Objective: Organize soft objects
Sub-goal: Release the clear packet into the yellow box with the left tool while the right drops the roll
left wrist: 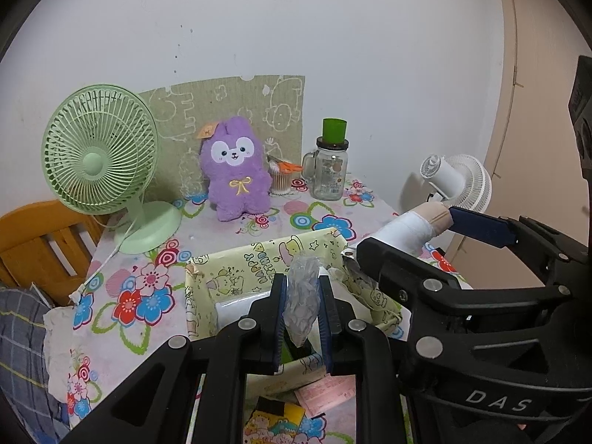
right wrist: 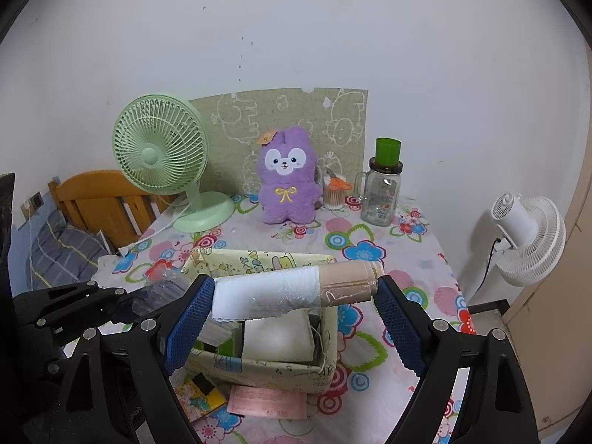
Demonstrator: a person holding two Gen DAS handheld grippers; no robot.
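Note:
My left gripper (left wrist: 301, 318) is shut on a crumpled clear plastic bag (left wrist: 301, 296), held over the near edge of a yellow cartoon-print fabric box (left wrist: 236, 262). My right gripper (right wrist: 296, 303) grips a roll of white and beige bags (right wrist: 292, 290) end to end, lying crosswise above the same fabric box (right wrist: 259, 368). That roll (left wrist: 410, 227) and the right gripper also show at the right in the left wrist view. Folded white items (right wrist: 277, 336) lie inside the box. A purple plush rabbit (right wrist: 286, 177) sits upright at the back of the table.
A green desk fan (right wrist: 162, 155) stands back left, its cord trailing. A glass jar with a green cup (right wrist: 383, 188) and a cotton-swab cup with orange scissors (right wrist: 336, 190) stand back right. A white fan (right wrist: 525, 236) is off the table's right. Pink paper (right wrist: 266, 401) lies before the box.

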